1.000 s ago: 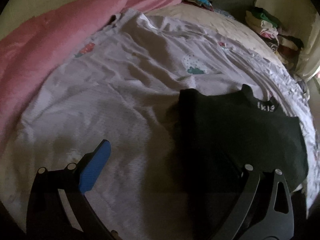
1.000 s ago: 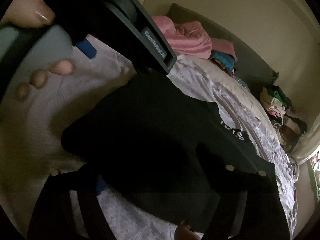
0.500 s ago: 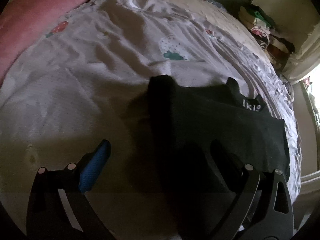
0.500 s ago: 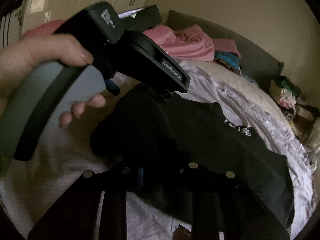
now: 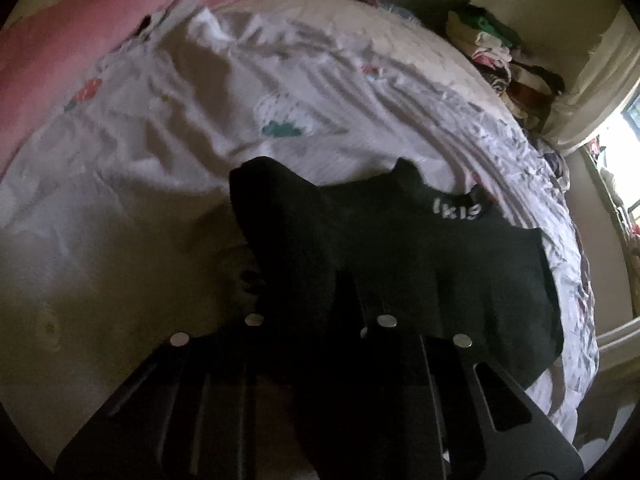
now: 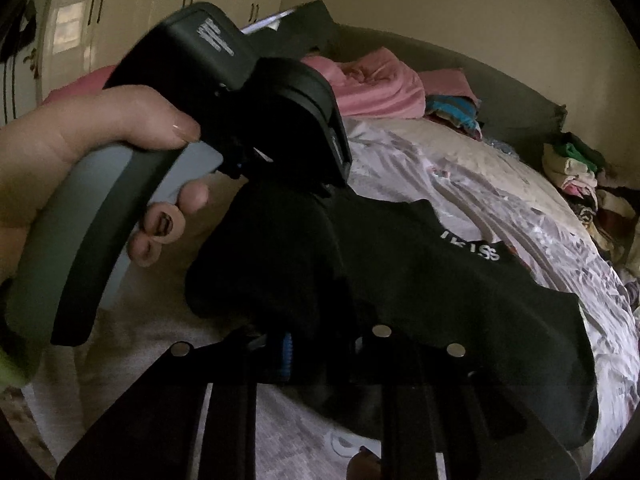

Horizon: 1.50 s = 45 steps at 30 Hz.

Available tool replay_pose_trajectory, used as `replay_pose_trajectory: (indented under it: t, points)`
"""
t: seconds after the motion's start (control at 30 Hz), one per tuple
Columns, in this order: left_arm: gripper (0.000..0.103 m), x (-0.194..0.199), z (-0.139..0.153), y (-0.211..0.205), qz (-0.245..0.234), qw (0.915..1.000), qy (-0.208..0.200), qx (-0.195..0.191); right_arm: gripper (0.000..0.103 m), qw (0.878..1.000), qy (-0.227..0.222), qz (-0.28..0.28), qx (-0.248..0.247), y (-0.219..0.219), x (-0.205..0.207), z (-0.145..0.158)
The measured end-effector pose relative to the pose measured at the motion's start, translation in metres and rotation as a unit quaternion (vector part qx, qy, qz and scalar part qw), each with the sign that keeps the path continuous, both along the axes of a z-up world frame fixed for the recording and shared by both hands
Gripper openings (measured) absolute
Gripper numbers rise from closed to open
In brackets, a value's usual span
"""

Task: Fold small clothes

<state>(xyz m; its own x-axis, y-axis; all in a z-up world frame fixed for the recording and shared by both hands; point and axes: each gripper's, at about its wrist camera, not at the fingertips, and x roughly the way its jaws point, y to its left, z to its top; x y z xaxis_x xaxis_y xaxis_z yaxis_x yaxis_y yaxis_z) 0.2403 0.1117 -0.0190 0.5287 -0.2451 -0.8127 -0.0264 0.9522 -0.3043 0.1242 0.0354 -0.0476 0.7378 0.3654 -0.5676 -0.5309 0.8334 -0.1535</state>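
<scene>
A bed is filling both views, its white printed sheet (image 5: 192, 128) lying rumpled, with small coloured motifs showing on it. Taking the black garment (image 5: 420, 264) as the landmark: it is lying near the close edge of the sheet, part lifted, its neckband carrying white letters that read roughly "IKIS", not sharp enough to be sure. Beyond the garment a pink blanket (image 5: 80, 40) is heaped along the far left side of the bed, with a dark headboard (image 6: 516, 108) behind; far right of the garment a pile of folded clothes (image 5: 496, 52) is sitting by the wall. Cupboard doors (image 6: 120, 12) are showing behind the person's hand (image 6: 76, 140), which is gripping the left gripper (image 5: 344, 280) over the garment's left end. Left tongs have just been closing and are now pinching black cloth, narrow. Right gripper (image 6: 320, 344) is likewise narrow, its jaws having just closed on the garment's near hem. White print on the left tool's body is unreadable. Open sheet is lying free to the left of and beyond the garment; to its right the bed edge is close.
</scene>
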Motion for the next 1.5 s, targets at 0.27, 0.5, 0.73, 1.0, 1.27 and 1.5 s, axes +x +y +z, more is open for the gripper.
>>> replay_pose_trajectory:
  t: [0.27,0.5,0.73,1.0,1.27,1.5]
  points:
    - [0.011,-0.012,0.035,-0.022,-0.013,0.9991,-0.036,0.019,0.014,0.999,-0.017,-0.020,0.023,-0.026,-0.008,0.019]
    - [0.011,-0.021,0.057,-0.042,-0.021,0.9978,-0.056,0.028,0.013,0.998,-0.030,-0.036,0.041,-0.046,-0.017,0.032]
    - [0.011,-0.024,0.072,-0.064,-0.031,0.9967,-0.066,0.037,0.012,0.996,-0.034,-0.056,0.060,-0.068,-0.023,0.042]
    - [0.011,-0.024,0.079,-0.093,-0.045,0.9951,-0.073,0.049,0.012,0.994,-0.034,-0.075,0.078,-0.096,-0.024,0.046]
    - [0.011,-0.022,0.080,-0.121,-0.059,0.9939,-0.073,0.059,0.012,0.991,-0.030,-0.089,0.092,-0.119,-0.024,0.045]
    - [0.011,-0.017,0.077,-0.142,-0.069,0.9930,-0.067,0.068,0.012,0.990,-0.024,-0.099,0.102,-0.136,-0.020,0.041]
